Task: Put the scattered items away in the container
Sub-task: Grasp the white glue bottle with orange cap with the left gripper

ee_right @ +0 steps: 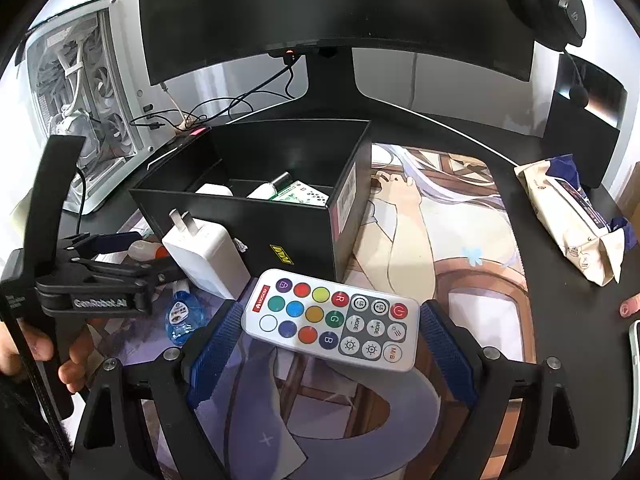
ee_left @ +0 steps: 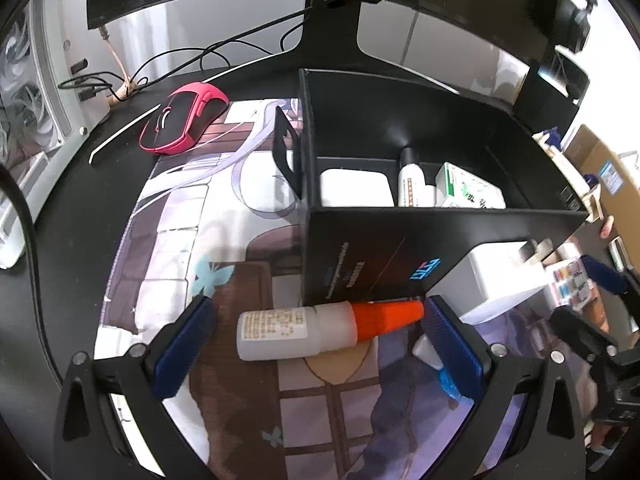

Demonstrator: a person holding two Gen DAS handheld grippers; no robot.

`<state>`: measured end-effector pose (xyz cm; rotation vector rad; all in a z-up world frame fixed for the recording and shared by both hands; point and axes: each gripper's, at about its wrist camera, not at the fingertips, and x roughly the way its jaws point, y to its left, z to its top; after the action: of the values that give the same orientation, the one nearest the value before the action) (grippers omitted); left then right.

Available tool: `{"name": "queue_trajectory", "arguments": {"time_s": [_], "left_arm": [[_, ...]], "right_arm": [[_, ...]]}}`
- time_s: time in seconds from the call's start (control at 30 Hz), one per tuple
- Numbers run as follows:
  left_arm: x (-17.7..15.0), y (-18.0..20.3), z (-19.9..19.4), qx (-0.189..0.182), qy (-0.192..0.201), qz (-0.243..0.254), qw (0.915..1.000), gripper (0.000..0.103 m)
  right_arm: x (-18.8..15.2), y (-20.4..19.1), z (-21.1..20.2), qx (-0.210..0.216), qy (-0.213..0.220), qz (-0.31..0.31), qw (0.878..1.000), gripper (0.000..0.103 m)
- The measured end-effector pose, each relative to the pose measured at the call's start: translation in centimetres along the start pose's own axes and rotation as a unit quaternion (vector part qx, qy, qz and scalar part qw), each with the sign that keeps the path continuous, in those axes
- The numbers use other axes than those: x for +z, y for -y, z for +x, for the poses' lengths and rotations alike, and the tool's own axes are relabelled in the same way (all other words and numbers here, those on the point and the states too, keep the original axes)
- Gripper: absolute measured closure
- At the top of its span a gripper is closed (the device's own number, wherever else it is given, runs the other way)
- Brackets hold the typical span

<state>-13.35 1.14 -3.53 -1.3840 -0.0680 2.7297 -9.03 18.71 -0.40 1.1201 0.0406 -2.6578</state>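
A white bottle with an orange cap (ee_left: 320,328) lies on its side on the printed desk mat, right against the front wall of the black box (ee_left: 380,248). My left gripper (ee_left: 318,308) straddles the bottle, jaws open, with a gap at the bottle's base. In the right wrist view a white remote with coloured buttons (ee_right: 332,316) spans my right gripper (ee_right: 331,306), both pads against its ends, just in front of the box (ee_right: 288,232). Whether it is off the mat I cannot tell. The box holds a white item, a small bottle and a green-and-white carton.
A white charger plug (ee_right: 204,256) and a blue eye-drop bottle (ee_right: 182,314) lie between the two grippers. A pink mouse (ee_left: 184,118) sits back left and a tissue pack (ee_right: 572,216) to the right. The monitor stand (ee_right: 332,76), cables and a PC case (ee_right: 88,120) line the back.
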Motion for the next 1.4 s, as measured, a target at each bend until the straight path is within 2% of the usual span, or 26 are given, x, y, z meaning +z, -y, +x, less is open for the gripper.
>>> {"name": "queue_trajectory", "arguments": {"time_s": [0.63,0.7,0.83,0.87,1.03,1.17,1.4], "left_arm": [[-0.6,0.0,-0.3,0.009,-0.003,0.021,0.9997,0.000],[-0.8,0.0,-0.5,0.006,0.002,0.022,0.9997,0.003],[-1.2,-0.4,-1.2,-0.001,0.015,0.033,0.9993,0.017],[-1.3,-0.5,-1.3,-0.004,0.016,0.034,0.9993,0.017],[-1.6,-0.6,-1.5,-0.004,0.012,0.042,0.9990,0.016],[-1.6,-1.0,-1.3,0.009,0.009,0.027,0.9995,0.005],[-2.3,-1.7,-1.7,0.021,0.008,0.012,0.9997,0.004]], "right_arm": [[-0.1,-0.4,-0.6,0.007,0.008,-0.008,1.000,0.013],[-0.1,-0.5,-0.7,0.008,0.009,-0.009,1.000,0.013],[-0.1,-0.6,-0.8,0.008,0.011,-0.008,1.000,0.013],[-0.1,-0.6,-0.8,0.007,0.011,-0.008,1.000,0.013],[0.0,-0.7,-0.7,0.011,0.011,-0.008,1.000,0.013],[0.0,-0.9,-0.8,0.011,0.012,-0.010,1.000,0.013],[0.0,-0.9,-1.0,0.007,0.013,-0.011,1.000,0.013]]}}
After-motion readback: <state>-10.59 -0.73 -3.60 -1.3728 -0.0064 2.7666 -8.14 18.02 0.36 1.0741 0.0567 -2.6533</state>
